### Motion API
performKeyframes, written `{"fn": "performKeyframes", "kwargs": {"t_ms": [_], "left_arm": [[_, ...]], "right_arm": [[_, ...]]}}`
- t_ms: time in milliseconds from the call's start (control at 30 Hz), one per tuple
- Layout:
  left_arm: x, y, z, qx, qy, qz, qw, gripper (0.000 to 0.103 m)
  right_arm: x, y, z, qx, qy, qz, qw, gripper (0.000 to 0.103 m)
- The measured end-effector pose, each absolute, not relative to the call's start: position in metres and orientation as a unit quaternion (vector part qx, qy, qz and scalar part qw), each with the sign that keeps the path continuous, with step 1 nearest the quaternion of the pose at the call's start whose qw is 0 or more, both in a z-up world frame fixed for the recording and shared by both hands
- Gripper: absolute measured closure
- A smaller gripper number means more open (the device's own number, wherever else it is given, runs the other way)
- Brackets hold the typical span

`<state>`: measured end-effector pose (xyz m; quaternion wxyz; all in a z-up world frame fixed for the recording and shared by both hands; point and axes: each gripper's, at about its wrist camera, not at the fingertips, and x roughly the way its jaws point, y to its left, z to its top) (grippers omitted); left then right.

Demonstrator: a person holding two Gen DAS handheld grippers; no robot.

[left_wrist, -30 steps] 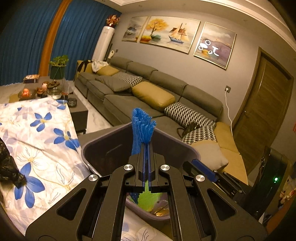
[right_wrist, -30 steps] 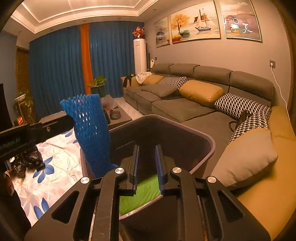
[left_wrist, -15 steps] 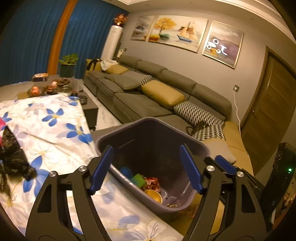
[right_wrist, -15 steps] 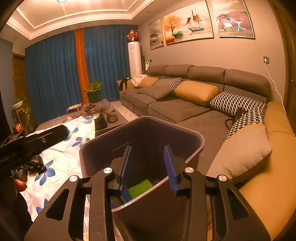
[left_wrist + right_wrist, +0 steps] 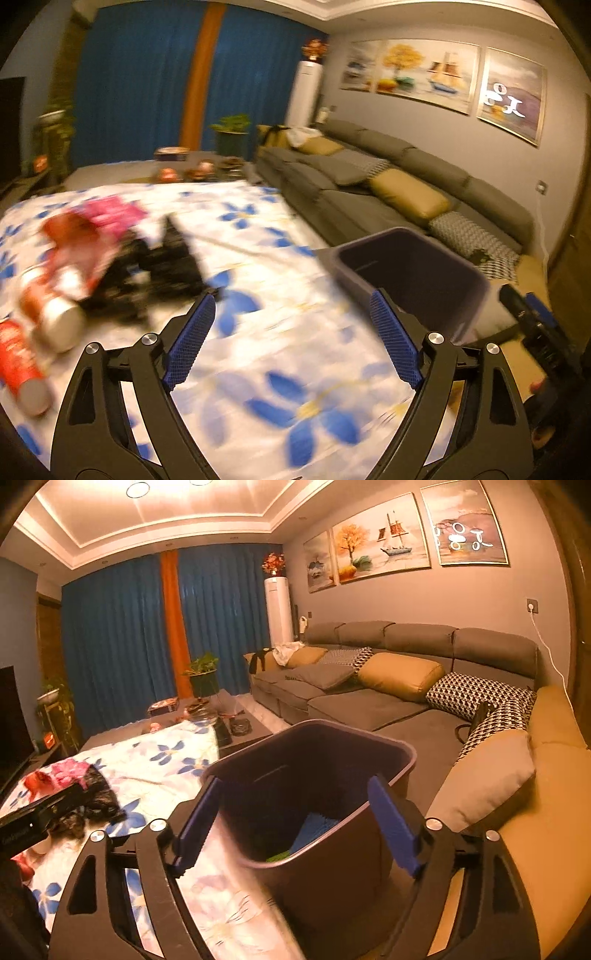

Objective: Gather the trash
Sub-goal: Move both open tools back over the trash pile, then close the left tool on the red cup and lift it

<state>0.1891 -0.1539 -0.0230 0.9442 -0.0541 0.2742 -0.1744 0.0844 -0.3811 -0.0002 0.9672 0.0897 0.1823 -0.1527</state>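
My left gripper (image 5: 291, 297) hovers above the flower-print tablecloth (image 5: 317, 354), its jaws opening with nothing between them. To its left lies a blurred heap of trash: a black plastic bag (image 5: 166, 266), a pink wrapper (image 5: 110, 212) and red cans (image 5: 51, 314). The dark bin (image 5: 424, 269) stands off the table's right edge. In the right wrist view my right gripper (image 5: 295, 781) is just above the bin (image 5: 406, 751), jaws opening and empty. Blue foam netting (image 5: 317, 827) and something green (image 5: 277, 856) lie inside. The black bag (image 5: 96, 797) shows at the left.
A long grey sofa (image 5: 369, 701) with yellow and patterned cushions runs behind and right of the bin. A low dark table (image 5: 207, 716) with small items and a potted plant (image 5: 201, 672) sits beyond the cloth. Blue curtains cover the far wall.
Both grippers went from shut to wide open. The blue foam netting left my left gripper and now lies in the bin. The left gripper swung left from the bin towards the trash heap.
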Motion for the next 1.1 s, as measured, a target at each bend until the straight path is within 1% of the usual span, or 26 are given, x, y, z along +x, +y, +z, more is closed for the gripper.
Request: {"fn": "performKeyframes", "kwargs": {"t_ms": [333,633,833,1100], "left_arm": [[0.131,-0.042,-0.026,-0.073,0.256,-0.036,0.963,0.019],[0.104,0.035,-0.045,-0.095,0.267,0.040,0.958,0.019],[0.107,0.057,-0.053,-0.117,0.277,0.061,0.952,0.019],[0.137,0.056,-0.069,-0.141,0.307,0.063,0.939,0.019]], "right_arm": [[0.072,-0.297,0.001,0.082,0.188,-0.056,0.977,0.019],[0.076,-0.211,-0.006,0.063,0.199,0.023,0.978,0.019],[0.079,-0.181,-0.007,0.047,0.199,0.044,0.978,0.019],[0.093,-0.181,-0.010,0.051,0.205,0.044,0.976,0.019]]}}
